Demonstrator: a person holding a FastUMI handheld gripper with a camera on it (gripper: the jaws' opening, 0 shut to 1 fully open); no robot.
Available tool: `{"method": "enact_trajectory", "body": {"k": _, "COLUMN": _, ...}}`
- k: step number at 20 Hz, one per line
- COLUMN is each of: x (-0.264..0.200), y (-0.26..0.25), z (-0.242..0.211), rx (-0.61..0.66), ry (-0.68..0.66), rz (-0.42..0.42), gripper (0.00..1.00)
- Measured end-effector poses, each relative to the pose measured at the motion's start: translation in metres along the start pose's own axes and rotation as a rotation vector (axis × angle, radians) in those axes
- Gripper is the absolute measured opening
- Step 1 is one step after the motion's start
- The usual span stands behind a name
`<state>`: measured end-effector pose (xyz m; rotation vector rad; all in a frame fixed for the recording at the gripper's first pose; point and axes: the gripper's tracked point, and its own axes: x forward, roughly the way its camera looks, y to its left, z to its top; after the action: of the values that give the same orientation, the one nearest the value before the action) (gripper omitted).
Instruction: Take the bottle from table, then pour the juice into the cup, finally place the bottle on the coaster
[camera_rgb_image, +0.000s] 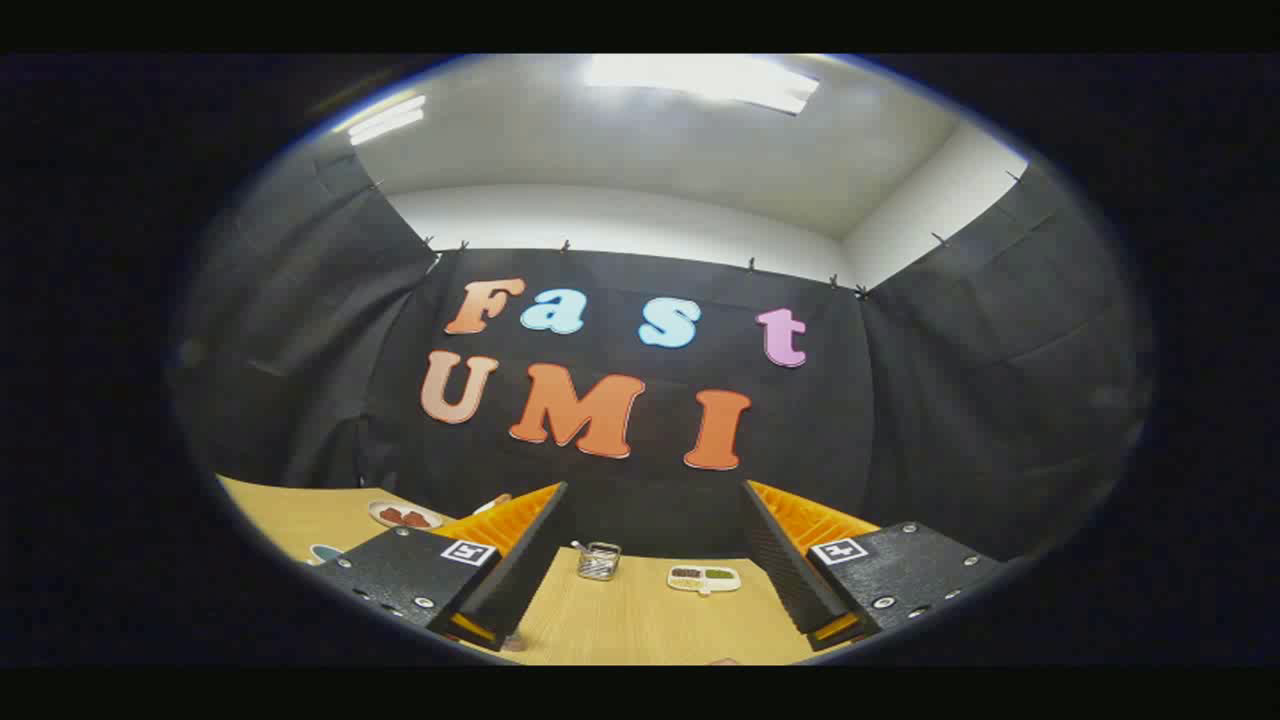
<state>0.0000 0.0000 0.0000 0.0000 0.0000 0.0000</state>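
My gripper (652, 490) is open, its two fingers spread wide with nothing between them, and it is tilted up toward the booth's back wall. Beyond the fingers, on the wooden table (640, 620), stands a small clear glass cup (598, 560) with something metal in it. A flat round disc (325, 552), perhaps the coaster, lies to the left of the left finger and is partly cut off. A small pale-orange thing (492, 503) peeks over the left finger; I cannot tell what it is.
A small white dish (703, 578) with dark and green fillings lies just right of the glass cup. A white plate (404, 516) with red pieces sits at the far left of the table. The black cloth wall stands close behind the table's far edge.
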Motion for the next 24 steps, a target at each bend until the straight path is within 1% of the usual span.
{"method": "enact_trajectory", "body": {"k": 3, "x": -0.014, "y": 0.014, "z": 0.016, "rx": 0.041, "ry": -0.014, "rz": 0.028, "gripper": 0.98}}
{"method": "enact_trajectory", "body": {"k": 6, "x": -0.023, "y": 0.025, "z": 0.028, "rx": 0.031, "ry": -0.035, "rz": 0.048, "gripper": 0.98}}
{"method": "enact_trajectory", "body": {"k": 10, "x": -0.035, "y": 0.028, "z": 0.033, "rx": 0.02, "ry": -0.044, "rz": 0.043, "gripper": 0.98}}
{"method": "enact_trajectory", "body": {"k": 14, "x": -0.037, "y": 0.027, "z": 0.036, "rx": 0.024, "ry": -0.036, "rz": 0.03, "gripper": 0.98}}
{"method": "enact_trajectory", "body": {"k": 20, "x": -0.025, "y": 0.036, "z": 0.035, "rx": 0.029, "ry": -0.008, "rz": 0.066, "gripper": 0.98}}
{"method": "enact_trajectory", "body": {"k": 24, "x": -0.012, "y": 0.056, "z": 0.011, "rx": 0.081, "ry": 0.047, "rz": 0.124, "gripper": 0.98}}
